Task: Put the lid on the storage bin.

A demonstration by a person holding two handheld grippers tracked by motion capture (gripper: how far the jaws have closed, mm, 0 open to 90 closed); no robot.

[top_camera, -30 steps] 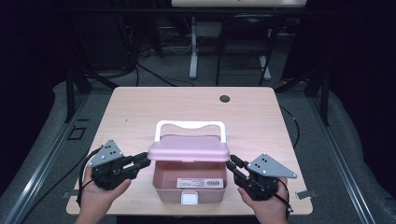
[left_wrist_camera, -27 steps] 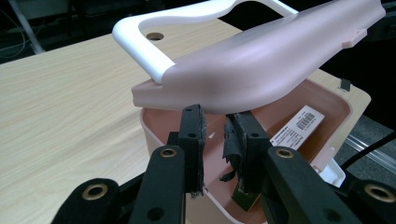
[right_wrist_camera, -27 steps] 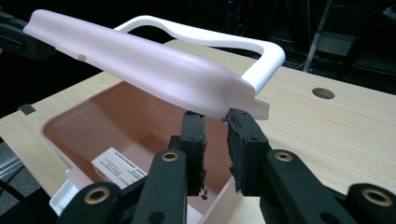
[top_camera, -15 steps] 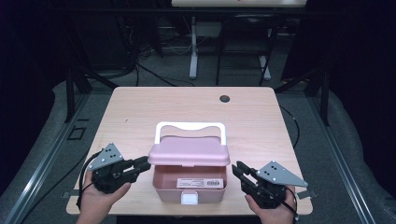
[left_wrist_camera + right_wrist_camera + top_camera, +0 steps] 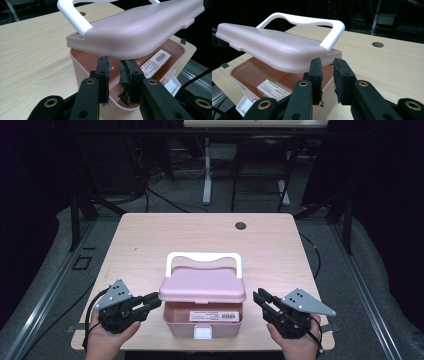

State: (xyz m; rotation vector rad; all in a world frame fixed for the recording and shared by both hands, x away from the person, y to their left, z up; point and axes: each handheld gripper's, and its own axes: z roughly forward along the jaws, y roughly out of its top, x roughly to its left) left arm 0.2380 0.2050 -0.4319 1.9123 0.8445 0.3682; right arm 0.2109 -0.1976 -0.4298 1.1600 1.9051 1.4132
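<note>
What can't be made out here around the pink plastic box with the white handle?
- Back of the pink plastic box interior: high view, covered by its half-raised pink lid.
- White barcode label: print too small in all views.
- Left gripper against the lid edge: touching or just short, both views unclear.
- White front latch: cut off in both gripper views.

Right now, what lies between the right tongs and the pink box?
Nothing: in the high view, bare table separates the right tongs from the pink box.

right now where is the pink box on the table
In the high view the pink box sits at the table's near edge, midway between the left gripper and right gripper.
</note>
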